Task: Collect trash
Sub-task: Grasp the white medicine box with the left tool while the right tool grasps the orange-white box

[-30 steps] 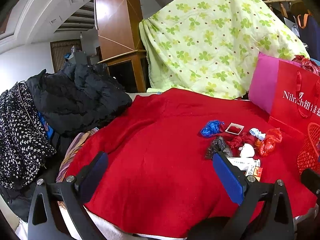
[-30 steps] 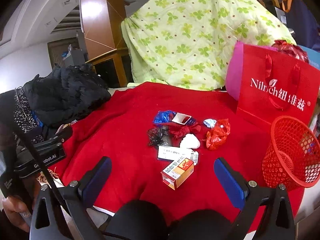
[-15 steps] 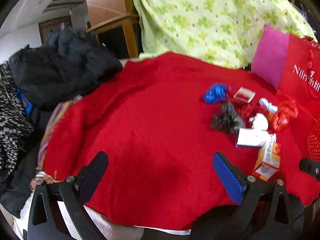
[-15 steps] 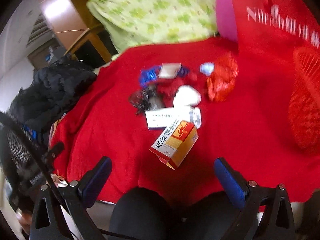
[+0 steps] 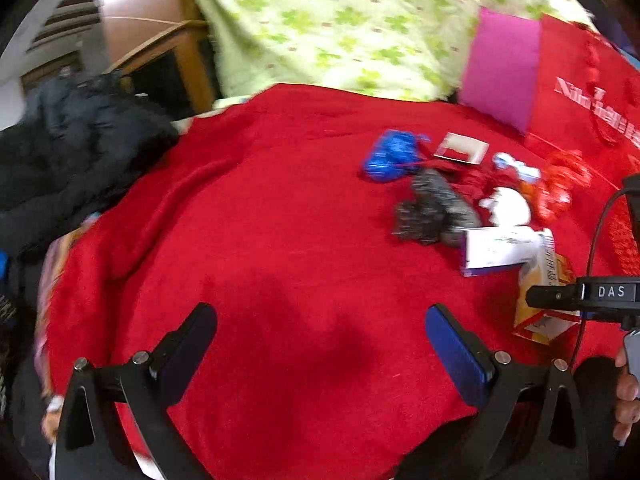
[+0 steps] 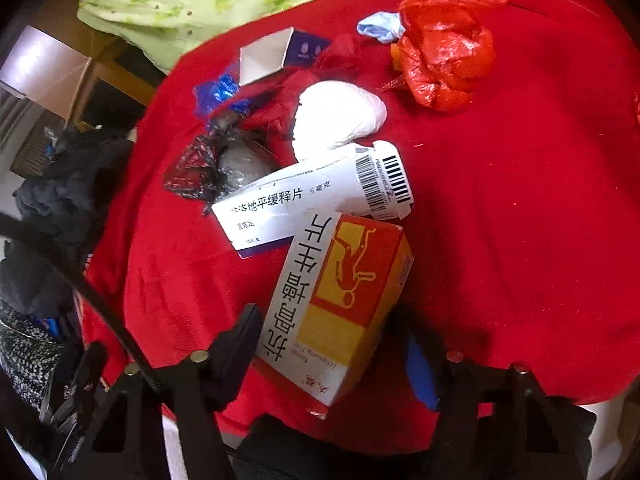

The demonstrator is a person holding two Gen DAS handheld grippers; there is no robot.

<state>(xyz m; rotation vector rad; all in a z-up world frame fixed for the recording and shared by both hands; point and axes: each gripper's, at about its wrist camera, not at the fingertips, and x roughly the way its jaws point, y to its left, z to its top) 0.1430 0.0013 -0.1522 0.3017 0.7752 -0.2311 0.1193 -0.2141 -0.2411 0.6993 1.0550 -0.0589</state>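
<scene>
Trash: two boxes, four bags

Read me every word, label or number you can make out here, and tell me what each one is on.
"抗骨增生片": orange and yellow box; its small print is unreadable.
"地平缓释片", "5毫克": white box; the leading characters and barcode digits are blurred.
"DAS": label on the right gripper.
"Ni": red bag; the rest is blurred.
</scene>
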